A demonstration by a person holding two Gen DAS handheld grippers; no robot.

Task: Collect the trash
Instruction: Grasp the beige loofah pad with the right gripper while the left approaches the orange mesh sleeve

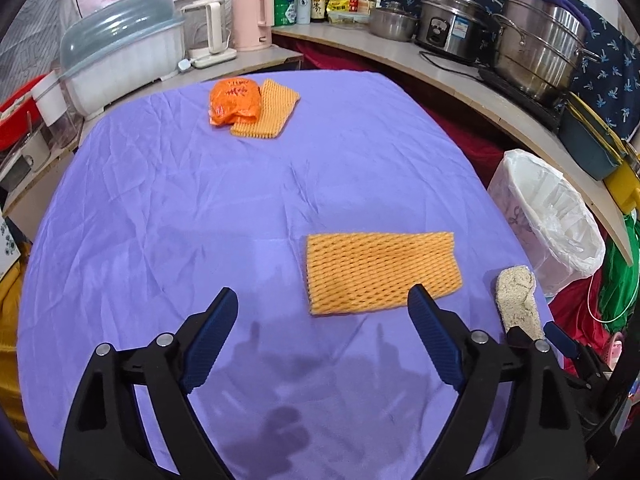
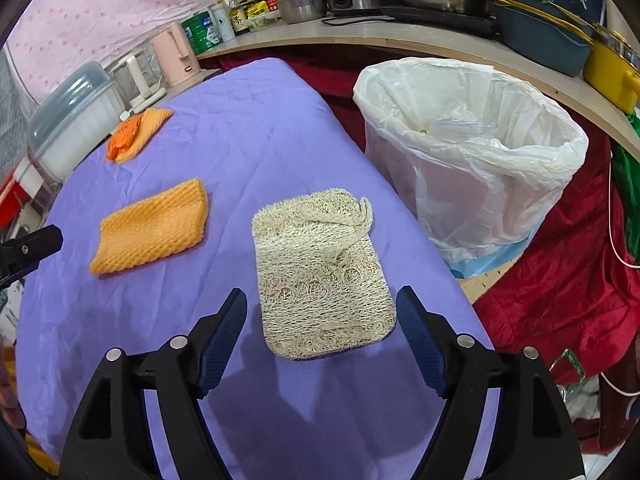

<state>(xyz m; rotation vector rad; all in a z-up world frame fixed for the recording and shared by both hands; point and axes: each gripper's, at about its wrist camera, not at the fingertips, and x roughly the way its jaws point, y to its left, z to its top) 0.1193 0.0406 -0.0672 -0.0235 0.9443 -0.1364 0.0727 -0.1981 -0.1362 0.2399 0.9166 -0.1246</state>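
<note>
On the purple tablecloth [image 1: 200, 208] lies an orange foam net sleeve [image 1: 380, 270], just ahead and right of my left gripper [image 1: 322, 300], which is open with nothing between its fingers. A beige loofah pad [image 2: 320, 276] lies ahead of my right gripper [image 2: 322, 308], also open, its fingers standing to either side of the pad's near end without touching it. The pad [image 1: 516, 300] and the right gripper's tip show at the right edge of the left wrist view. At the far end, an orange plastic bag [image 1: 232, 100] rests on a second foam net [image 1: 272, 110]. A white-lined trash bin [image 2: 472, 160] stands off the table's right edge.
A curved shelf [image 1: 460, 84] behind the table carries steel pots [image 1: 536, 48], a rice cooker, bottles and a pink kettle [image 1: 250, 18]. A lidded plastic container [image 1: 120, 56] stands at the back left. Red fabric [image 2: 560, 300] lies below the bin.
</note>
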